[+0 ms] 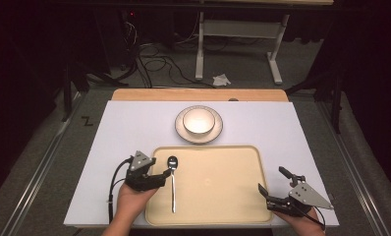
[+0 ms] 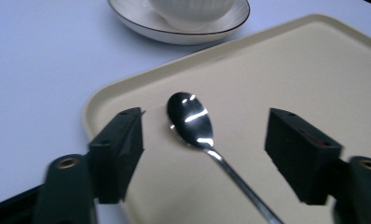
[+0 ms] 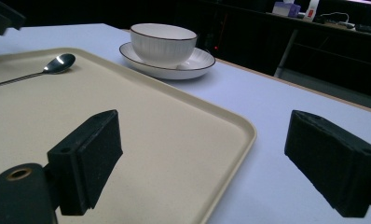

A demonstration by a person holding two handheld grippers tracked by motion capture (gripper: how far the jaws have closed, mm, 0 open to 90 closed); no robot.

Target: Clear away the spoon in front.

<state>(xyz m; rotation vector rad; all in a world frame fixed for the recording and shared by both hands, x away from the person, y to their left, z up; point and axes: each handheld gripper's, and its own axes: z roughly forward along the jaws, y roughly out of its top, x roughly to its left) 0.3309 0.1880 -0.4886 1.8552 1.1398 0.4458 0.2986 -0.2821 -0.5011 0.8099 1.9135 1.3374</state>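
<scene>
A metal spoon [image 1: 173, 182] lies on the left part of a beige tray [image 1: 218, 187], its bowl end pointing to the far side. My left gripper [image 1: 165, 173] hovers at the tray's left edge, jaws open. In the left gripper view the spoon [image 2: 190, 119] lies on the tray [image 2: 291, 70] between the spread jaws of the left gripper [image 2: 204, 140], touched by neither pad. My right gripper [image 1: 273, 180] is open at the tray's right front corner. In its own view the right gripper [image 3: 204, 135] straddles the tray's rim [image 3: 239, 126] with nothing between its jaws.
A white bowl [image 1: 199, 120] stands on a saucer [image 1: 218, 132] just beyond the tray's far edge. The white table top [image 1: 134, 128] ends at a wooden strip [image 1: 198, 94]. Behind it are a table frame [image 1: 237, 44] and floor cables [image 1: 159, 64].
</scene>
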